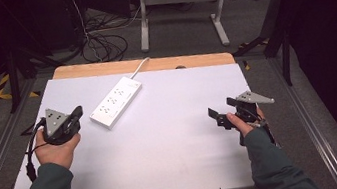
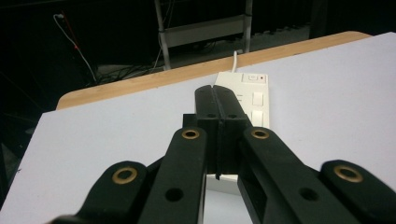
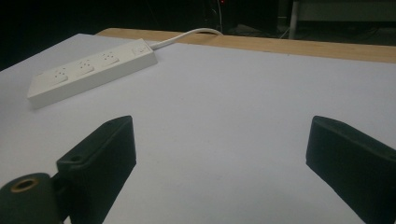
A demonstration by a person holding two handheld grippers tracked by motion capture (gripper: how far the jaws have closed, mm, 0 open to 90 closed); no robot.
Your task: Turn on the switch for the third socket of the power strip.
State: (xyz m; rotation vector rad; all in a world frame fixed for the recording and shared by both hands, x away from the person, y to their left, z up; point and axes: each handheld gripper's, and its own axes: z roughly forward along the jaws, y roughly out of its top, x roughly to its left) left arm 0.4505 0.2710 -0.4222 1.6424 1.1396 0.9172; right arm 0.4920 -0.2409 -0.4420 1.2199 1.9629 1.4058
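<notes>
Near edge of desk (image 1: 168, 175): two sleeved forearms coming in, one handheld gripper each.

Left gripper (image 1: 78, 113) at near-left, fingers (image 2: 205, 100) clenched flat together, nothing between. Aimed straight along the power strip (image 1: 116, 102), tips just short of its near end. In left gripper view, strip (image 2: 252, 100) sits right behind the closed tips, rocker switch with red dot at the far end. Likely reason for clenched fingers: closed tips make one narrow poker, good for nudging the strip or pressing the switch, no use for a grasp.

Right gripper (image 1: 220, 114) at near-right, well apart from the strip, fingers (image 3: 100, 154) released wide, bare desk between. Looks parked: hovering low, open, ready to come in and steady or grab if needed.

Power strip: white, several sockets, lying flat on the far-left part of the white surface, angled diagonally, near end toward the left hand, cord (image 1: 138, 67) leaving the far end over the wooden edge (image 1: 202, 60) and down toward the floor. Also seen in right gripper view (image 3: 88, 72), far left. Diagonal lie probably set by the cord pull.

Nothing plugged in. Judgement: approach stage, no contact confirmed yet.
</notes>
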